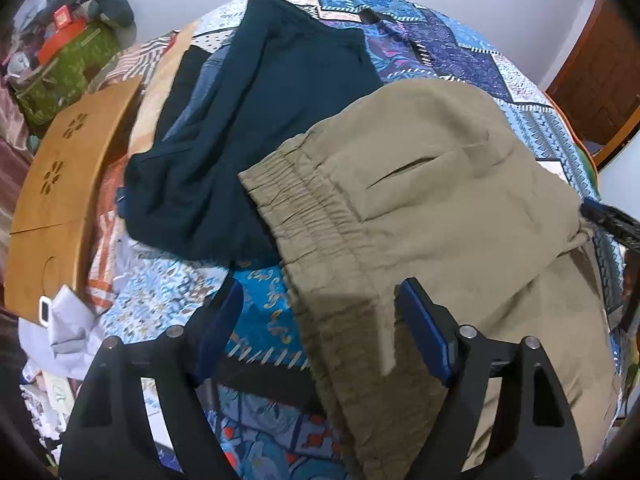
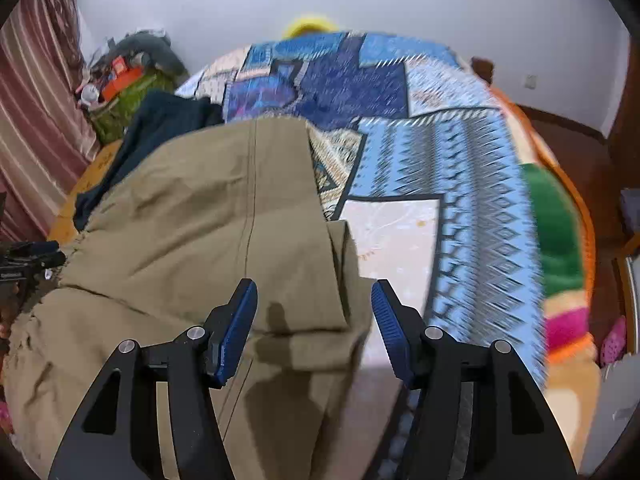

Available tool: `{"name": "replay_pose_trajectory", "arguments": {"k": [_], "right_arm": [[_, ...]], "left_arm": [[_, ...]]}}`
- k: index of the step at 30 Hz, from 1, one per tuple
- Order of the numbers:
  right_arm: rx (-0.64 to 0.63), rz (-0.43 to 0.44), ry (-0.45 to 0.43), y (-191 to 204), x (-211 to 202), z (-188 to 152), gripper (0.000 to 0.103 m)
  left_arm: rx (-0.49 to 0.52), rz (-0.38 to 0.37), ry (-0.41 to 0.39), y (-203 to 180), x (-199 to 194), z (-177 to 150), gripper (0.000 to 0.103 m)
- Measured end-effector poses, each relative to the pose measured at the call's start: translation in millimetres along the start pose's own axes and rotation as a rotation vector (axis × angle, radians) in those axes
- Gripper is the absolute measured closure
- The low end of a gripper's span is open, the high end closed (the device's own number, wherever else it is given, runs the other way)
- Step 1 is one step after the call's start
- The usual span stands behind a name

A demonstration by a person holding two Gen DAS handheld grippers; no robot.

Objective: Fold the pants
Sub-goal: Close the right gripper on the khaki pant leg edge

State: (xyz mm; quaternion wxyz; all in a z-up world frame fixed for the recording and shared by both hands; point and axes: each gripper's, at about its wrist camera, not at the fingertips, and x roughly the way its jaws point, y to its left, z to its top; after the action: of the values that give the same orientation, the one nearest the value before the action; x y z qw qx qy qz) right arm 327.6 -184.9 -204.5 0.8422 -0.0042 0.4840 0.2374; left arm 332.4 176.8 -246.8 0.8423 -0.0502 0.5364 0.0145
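- Both pairs of jaws stand apart, the blue pads pressing on nothing.
- Left gripper (image 1: 320, 320) hangs over the elastic waistband (image 1: 304, 208) end of the khaki pants (image 1: 440, 208); the waistband edge runs down between its fingers, clear of both pads.
- Right gripper (image 2: 314, 320) hangs over the opposite end of the khaki pants (image 2: 192, 216), where a folded-over corner of cloth lies between its fingers without touching either pad.
- Khaki pants lie spread flat on the patchwork quilt (image 1: 460, 52), a slit pocket (image 1: 424, 168) showing below the waistband.
- Dark teal pants (image 1: 256, 120) lie on the quilt just beside the khaki pair, their lower edge tucked under the khaki waistband.
- Right gripper's tip also shows at the right edge of the left wrist view, touching or nearly touching the khaki cloth; which, I cannot tell.
- Wooden board (image 1: 60, 184) with cut-out flower shapes lies at the bed's left side.
- Green patterned bag (image 1: 60, 76) piled with clutter stands beyond the board, near the wall.
- Striped curtain (image 2: 36, 92) hangs at the left in the right wrist view.
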Motion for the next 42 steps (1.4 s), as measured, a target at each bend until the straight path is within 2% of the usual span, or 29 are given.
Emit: {"name": "replay_pose_trajectory", "arguments": {"k": [4, 6, 7, 8, 9, 14, 19, 21, 23, 26, 29, 33, 38, 42], "right_arm": [[0.027, 0.058, 0.044, -2, 21, -2, 0.049], [0.035, 0.1, 0.043, -2, 25, -6, 0.064], [0.031, 0.087, 0.04, -1, 24, -8, 0.067], [0.011, 0.069, 0.035, 1, 25, -11, 0.082], [-0.018, 0.054, 0.033, 4, 25, -13, 0.089], [-0.104, -0.007, -0.009, 12, 8, -19, 0.092], [-0.119, -0.068, -0.045, 1, -16, -23, 0.093], [-0.103, -0.084, -0.055, -7, -26, -27, 0.093], [-0.082, -0.105, -0.06, -17, -34, -32, 0.093], [-0.052, -0.124, -0.047, -28, -38, -41, 0.094], [-0.079, -0.161, -0.041, -24, -32, -43, 0.094], [-0.074, -0.184, -0.029, -23, -24, -42, 0.094], [-0.067, -0.175, -0.019, -20, -31, -39, 0.093], [-0.069, -0.178, -0.036, -14, -47, -34, 0.089]], "left_arm": [[0.038, -0.027, 0.024, -15, 12, 5, 0.022], [0.064, -0.018, 0.024, -22, 16, 5, 0.021], [0.08, -0.003, 0.02, -26, 18, 5, 0.021], [0.099, 0.011, 0.011, -30, 18, 5, 0.021], [0.109, 0.018, 0.005, -32, 18, 5, 0.021], [0.145, 0.014, -0.029, -39, 6, 10, 0.021], [0.178, -0.036, -0.066, -56, -1, 20, 0.023], [0.209, -0.024, -0.065, -67, 1, 21, 0.033], [0.249, 0.038, -0.043, -77, 11, 20, 0.04], [0.244, 0.065, -0.001, -81, 26, 20, 0.039], [0.186, 0.091, -0.006, -73, 30, 22, 0.03], [0.12, 0.074, 0.004, -61, 32, 19, 0.029], [0.147, 0.067, -0.006, -67, 19, 19, 0.029], [0.175, 0.077, -0.055, -71, 0, 23, 0.029]]}}
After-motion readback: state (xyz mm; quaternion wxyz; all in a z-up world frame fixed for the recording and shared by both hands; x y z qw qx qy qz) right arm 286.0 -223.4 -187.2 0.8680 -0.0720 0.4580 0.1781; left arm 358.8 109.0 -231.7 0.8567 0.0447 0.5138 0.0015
